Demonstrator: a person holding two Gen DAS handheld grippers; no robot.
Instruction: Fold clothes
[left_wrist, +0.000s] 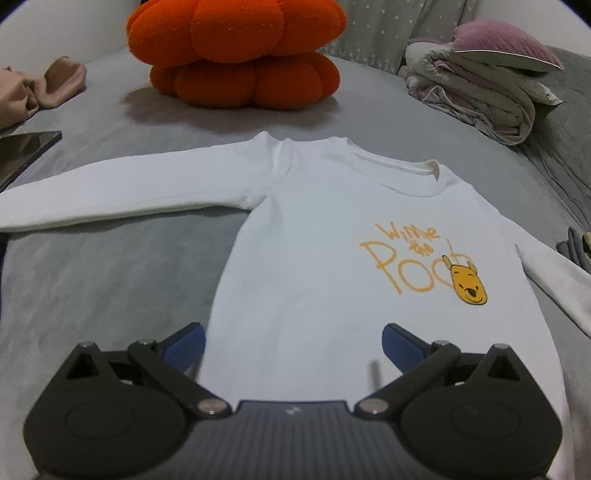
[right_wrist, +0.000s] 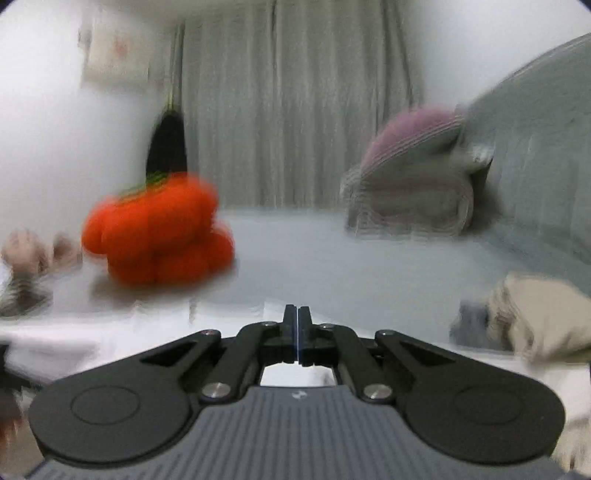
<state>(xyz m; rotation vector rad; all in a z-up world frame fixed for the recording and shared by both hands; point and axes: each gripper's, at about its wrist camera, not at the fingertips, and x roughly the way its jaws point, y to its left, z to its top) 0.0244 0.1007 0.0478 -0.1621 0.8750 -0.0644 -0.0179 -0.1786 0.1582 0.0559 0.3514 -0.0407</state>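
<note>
A home bedroom. Shown by a wide bed under a smooth grey cover (left_wrist: 110, 288), a plump orange pumpkin-shaped plush cushion (left_wrist: 236, 55) at its far end, and a stack of folded grey and mauve quilts (left_wrist: 480, 88) beside it. Behind, pale pleated floor-length curtains (right_wrist: 295, 103) and plain white walls. Also a long-sleeved white children's top with an orange cartoon-bear print (left_wrist: 332, 258) spread flat on the cover, and crumpled beige clothing (left_wrist: 44, 85) at the edge.

Your left wrist view is sharp and softly lit; the orange cushion (left_wrist: 236, 51) casts a faint shadow. Your right wrist view smears sideways, with both frames' edges bowed.
</note>
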